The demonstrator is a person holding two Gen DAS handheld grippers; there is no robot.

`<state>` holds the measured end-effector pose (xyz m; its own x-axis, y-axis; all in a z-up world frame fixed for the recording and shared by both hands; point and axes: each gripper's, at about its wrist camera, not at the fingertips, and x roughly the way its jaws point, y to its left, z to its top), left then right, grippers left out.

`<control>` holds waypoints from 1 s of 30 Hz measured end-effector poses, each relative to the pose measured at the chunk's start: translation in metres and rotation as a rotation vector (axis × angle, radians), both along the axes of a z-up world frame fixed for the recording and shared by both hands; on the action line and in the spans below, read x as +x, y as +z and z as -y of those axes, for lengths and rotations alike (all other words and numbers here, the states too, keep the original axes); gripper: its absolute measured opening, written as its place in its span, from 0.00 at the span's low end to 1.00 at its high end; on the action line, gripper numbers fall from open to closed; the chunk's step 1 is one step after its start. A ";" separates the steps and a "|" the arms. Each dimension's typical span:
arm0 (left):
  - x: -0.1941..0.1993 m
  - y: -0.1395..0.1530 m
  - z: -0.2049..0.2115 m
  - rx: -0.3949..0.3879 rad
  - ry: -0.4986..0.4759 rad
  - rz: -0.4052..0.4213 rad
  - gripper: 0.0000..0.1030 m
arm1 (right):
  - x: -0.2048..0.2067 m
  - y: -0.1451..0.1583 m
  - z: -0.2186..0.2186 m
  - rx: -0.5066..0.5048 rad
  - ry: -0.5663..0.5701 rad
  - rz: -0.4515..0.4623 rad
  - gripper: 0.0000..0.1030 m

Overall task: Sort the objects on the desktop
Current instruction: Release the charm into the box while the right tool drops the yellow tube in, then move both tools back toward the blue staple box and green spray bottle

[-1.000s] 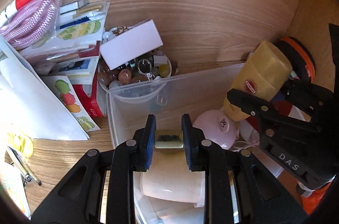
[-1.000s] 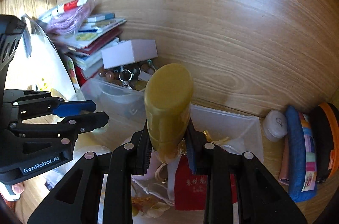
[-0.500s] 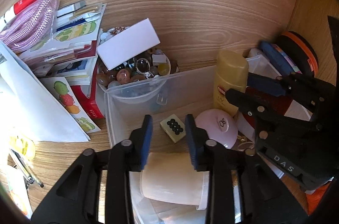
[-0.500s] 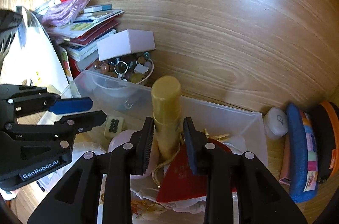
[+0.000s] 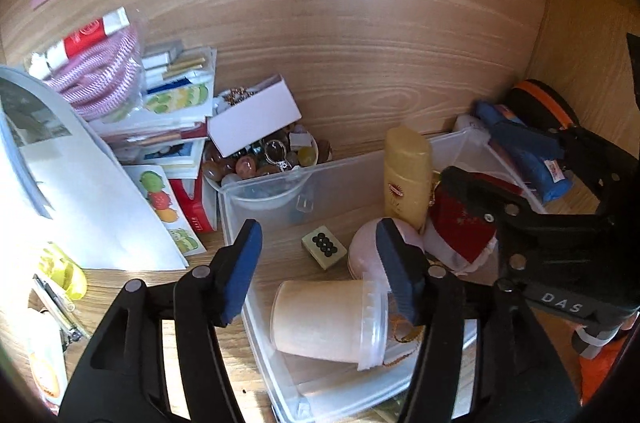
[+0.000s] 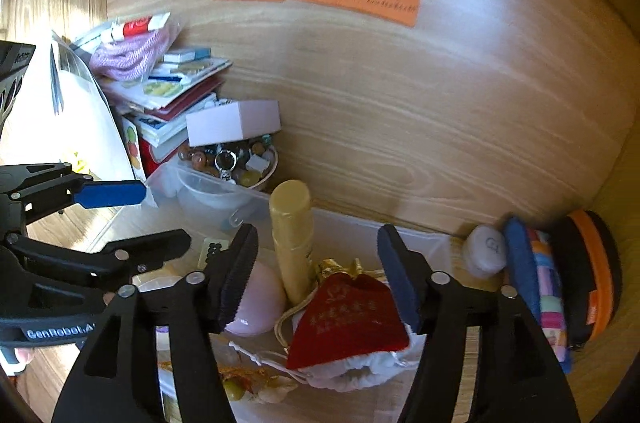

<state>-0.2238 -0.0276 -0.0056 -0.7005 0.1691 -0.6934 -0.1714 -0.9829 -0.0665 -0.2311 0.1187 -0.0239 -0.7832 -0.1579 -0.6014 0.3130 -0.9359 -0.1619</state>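
A clear plastic bin [image 5: 256, 191] [image 6: 424, 235] sits on the wooden desk. Inside it lie a small mahjong tile [image 5: 324, 246] [image 6: 212, 250], an upright yellow bottle [image 5: 406, 177] [image 6: 294, 235], a pink round case [image 5: 362, 247] [image 6: 256, 303], a lidded cream jar [image 5: 328, 321] and a red drawstring pouch [image 5: 460, 229] [image 6: 346, 319]. My left gripper [image 5: 320, 269] hangs above the tile, its jaws opening with nothing pressed between them. My right gripper [image 6: 316, 275] hovers behind the bottle and over the pouch, jaws opening, pads clear of the bottle.
A bowl of beads and trinkets [image 5: 262, 159] [image 6: 232, 163] with a white box [image 5: 254, 121] stands behind the bin. Books, papers and a pink cord [image 5: 104, 79] pile up at left. A blue pouch [image 6: 532, 283], an orange-rimmed case [image 6: 592, 271] and a small white jar [image 6: 484, 249] sit right.
My left gripper let go of the mahjong tile, which now lies on the bin floor. My right gripper released the yellow bottle, now standing upright. Both pulled back and upward.
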 end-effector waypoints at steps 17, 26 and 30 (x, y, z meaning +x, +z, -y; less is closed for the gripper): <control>0.077 0.023 0.003 -0.074 0.012 -0.062 0.90 | 0.085 0.027 -0.010 0.040 -0.002 -0.097 0.78; 0.114 0.019 0.011 -0.104 0.030 -0.078 0.92 | 0.120 0.019 -0.009 0.013 0.025 -0.064 0.78; 0.120 0.006 0.023 -0.085 0.041 -0.039 0.92 | 0.129 0.008 -0.008 -0.037 0.049 -0.002 0.79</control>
